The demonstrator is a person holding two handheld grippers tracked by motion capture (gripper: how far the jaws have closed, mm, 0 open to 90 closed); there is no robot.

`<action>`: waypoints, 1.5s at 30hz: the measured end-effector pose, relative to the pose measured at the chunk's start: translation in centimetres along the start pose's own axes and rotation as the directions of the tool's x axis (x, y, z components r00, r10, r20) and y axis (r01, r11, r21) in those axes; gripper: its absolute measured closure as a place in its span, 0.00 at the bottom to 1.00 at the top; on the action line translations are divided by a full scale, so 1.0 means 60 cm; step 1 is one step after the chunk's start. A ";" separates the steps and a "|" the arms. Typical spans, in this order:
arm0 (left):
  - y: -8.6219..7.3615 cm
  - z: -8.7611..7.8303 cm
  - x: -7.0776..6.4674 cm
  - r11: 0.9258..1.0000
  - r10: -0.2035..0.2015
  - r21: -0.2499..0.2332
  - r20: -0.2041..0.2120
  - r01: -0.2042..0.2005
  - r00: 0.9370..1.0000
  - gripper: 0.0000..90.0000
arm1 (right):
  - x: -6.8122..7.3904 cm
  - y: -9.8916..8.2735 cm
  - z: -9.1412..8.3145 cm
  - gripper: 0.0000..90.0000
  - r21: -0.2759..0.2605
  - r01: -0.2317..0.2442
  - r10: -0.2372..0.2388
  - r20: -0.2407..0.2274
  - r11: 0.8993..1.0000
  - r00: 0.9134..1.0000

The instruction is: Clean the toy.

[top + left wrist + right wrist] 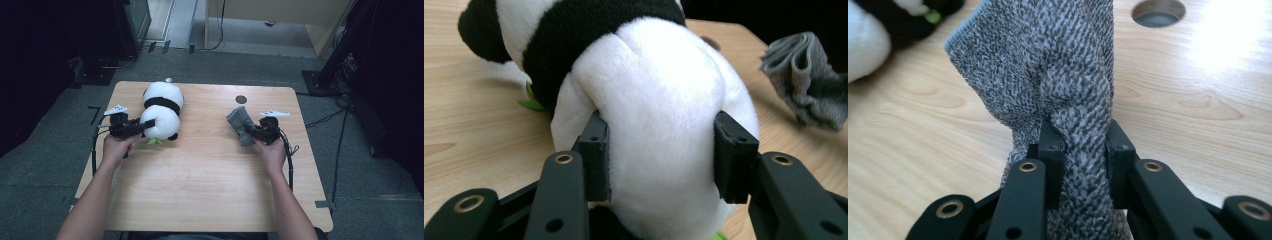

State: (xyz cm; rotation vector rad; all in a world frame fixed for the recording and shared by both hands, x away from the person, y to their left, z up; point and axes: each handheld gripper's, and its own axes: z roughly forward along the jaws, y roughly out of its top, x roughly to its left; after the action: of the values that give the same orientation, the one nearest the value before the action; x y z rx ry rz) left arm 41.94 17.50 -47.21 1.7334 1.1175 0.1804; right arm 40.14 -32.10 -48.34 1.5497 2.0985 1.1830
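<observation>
- Black jaws of the left claw (664,150) are pressed into the white-and-black plush panda (659,110), which lies lengthwise away from it on the wooden desk (210,175).
- Well apart to the right, the grey knitted cloth (1063,75) is pinched tight in the right claw (1083,150).

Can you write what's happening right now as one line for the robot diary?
left claw: squeezing panda | right claw: shut on grey sock | sock: lifted, bunched | table: wood

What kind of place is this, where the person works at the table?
Probably a lab or workshop room set up for recording. A plain wooden table stands on grey carpet, cables trail across the floor, and dark equipment stands surround it. On the table lie a plush panda and a grey sock.
</observation>
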 end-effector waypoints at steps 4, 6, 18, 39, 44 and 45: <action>-0.003 0.007 0.002 1.000 0.000 -0.007 -0.002 0.000 1.000 0.54 | -0.011 -0.004 0.018 0.84 0.013 -0.003 0.003 0.015 1.000 1.000; -0.003 0.007 0.004 1.000 -0.008 -0.010 0.000 0.008 1.000 0.52 | -0.015 -0.008 0.027 0.82 0.027 -0.005 0.004 0.022 1.000 1.000; 0.001 0.003 -0.003 1.000 0.020 0.002 -0.022 -0.020 1.000 0.30 | -0.024 -0.009 0.025 0.50 0.013 -0.042 0.042 0.009 0.999 0.999; 0.022 -0.052 -0.021 0.999 0.052 -0.012 -0.051 -0.053 0.997 0.25 | -0.038 -0.006 -0.033 0.47 -0.037 -0.027 0.026 -0.015 0.999 1.000; 0.008 -0.080 -0.032 0.995 0.103 0.013 -0.069 -0.102 0.992 0.25 | -0.051 -0.011 -0.052 0.47 -0.045 -0.022 0.022 0.004 0.999 1.000; 0.004 -0.085 -0.033 0.994 0.105 0.014 -0.070 -0.105 0.992 0.25 | -0.053 -0.013 -0.055 0.47 -0.048 -0.020 0.020 0.004 0.999 1.000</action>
State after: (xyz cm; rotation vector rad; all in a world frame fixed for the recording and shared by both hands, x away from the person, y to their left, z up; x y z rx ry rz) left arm 38.03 19.40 -43.95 1.8082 1.0802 0.3039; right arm 38.76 -36.48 -47.59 1.5539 2.0407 1.2262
